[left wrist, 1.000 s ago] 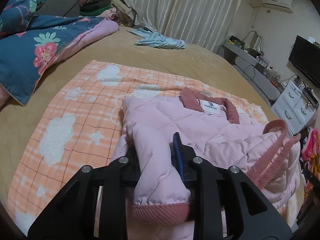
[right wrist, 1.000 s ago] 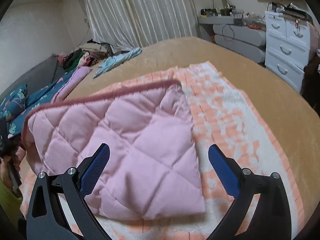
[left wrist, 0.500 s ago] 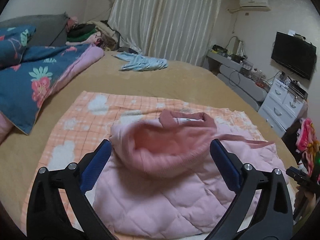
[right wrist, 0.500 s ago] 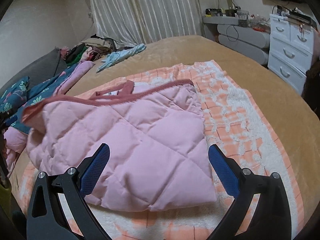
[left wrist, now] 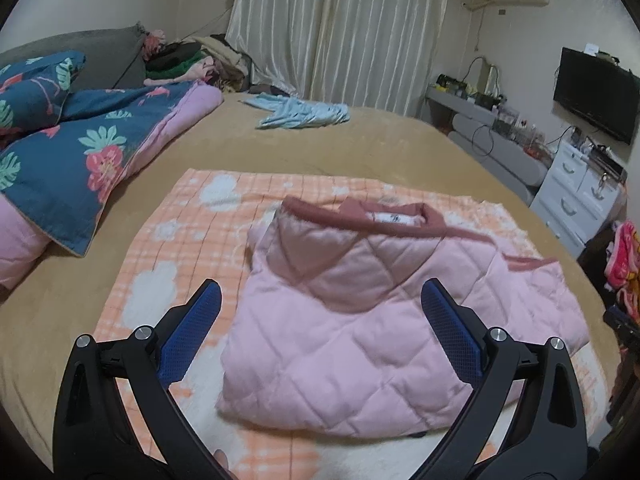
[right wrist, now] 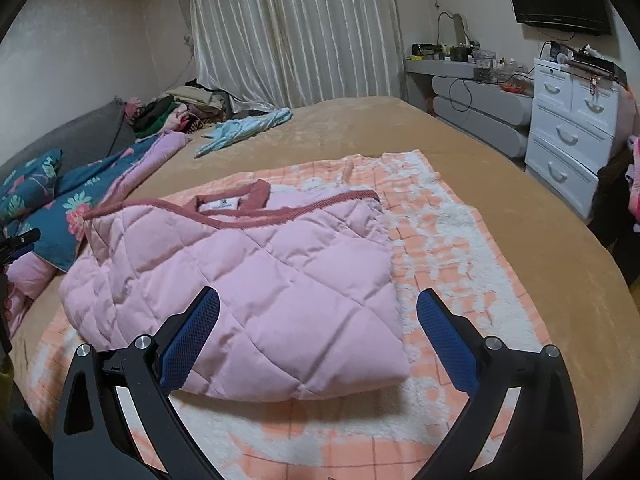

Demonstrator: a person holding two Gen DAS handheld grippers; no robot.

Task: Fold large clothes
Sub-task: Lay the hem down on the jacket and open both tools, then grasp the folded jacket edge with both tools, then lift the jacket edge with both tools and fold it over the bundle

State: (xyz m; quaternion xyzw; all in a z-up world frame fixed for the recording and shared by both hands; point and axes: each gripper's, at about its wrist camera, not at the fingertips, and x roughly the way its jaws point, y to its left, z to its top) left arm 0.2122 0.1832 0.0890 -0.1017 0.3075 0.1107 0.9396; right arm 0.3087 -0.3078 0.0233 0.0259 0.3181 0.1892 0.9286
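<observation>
**Pink quilted jacket folded, both tongs empty**

Left wrist view: my left gripper (left wrist: 318, 320) gapes wide above the pink jacket (left wrist: 360, 320), mid-frame on the orange blanket (left wrist: 180, 220). Its puffy top flap may spring open.

Right wrist view: my right gripper (right wrist: 318, 320) also gapes, empty; nudging the jacket's (right wrist: 260, 280) lower edge could undo the fold.

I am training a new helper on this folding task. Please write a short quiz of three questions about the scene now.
1. True or false: the left gripper is shut on the pink jacket.
2. What lies directly under the jacket? A) grey pillow B) orange checked blanket C) bare floor
3. Fill in: the garment lying far up the bed, near the curtain, is light ____.

Key: 1 false, its jaws stand open with nothing gripped, like those of the right gripper; 2 B; 3 blue.
</observation>
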